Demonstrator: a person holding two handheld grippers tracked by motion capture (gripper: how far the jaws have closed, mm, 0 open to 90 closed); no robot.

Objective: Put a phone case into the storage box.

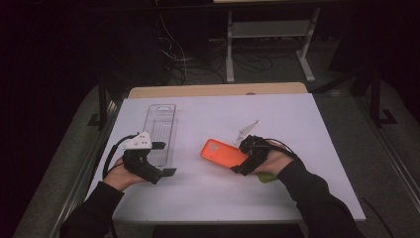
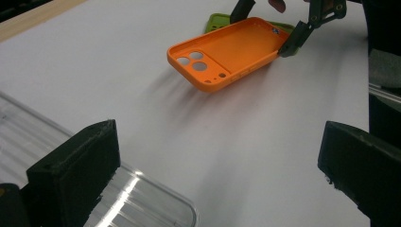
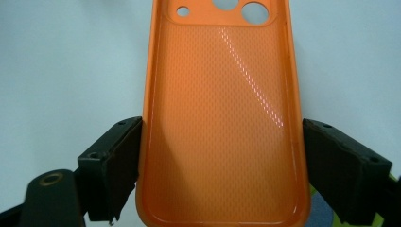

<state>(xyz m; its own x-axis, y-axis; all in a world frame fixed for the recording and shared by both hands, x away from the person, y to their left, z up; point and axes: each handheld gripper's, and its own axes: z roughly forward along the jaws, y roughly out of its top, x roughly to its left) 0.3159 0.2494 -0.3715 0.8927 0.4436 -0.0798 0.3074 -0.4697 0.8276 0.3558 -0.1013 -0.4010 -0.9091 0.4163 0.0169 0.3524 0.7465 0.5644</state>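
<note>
One white table (image 1: 208,198) carries everything here. Near its left edge lies a clear plastic tray (image 1: 161,130), long and narrow. Right of the tray, an orange phone case (image 1: 223,152) sits gripped across its width by the right gripper (image 1: 247,157), whose jaws press both long sides near the bottom end; the case is open side up, tilted, with its camera-cutout end pointing toward the tray. A green phone case (image 1: 267,177) lies on the table under the right hand, just right of the orange one. The left gripper (image 1: 166,158) hovers at the tray's near end, jaws spread wide with nothing between them.
</note>
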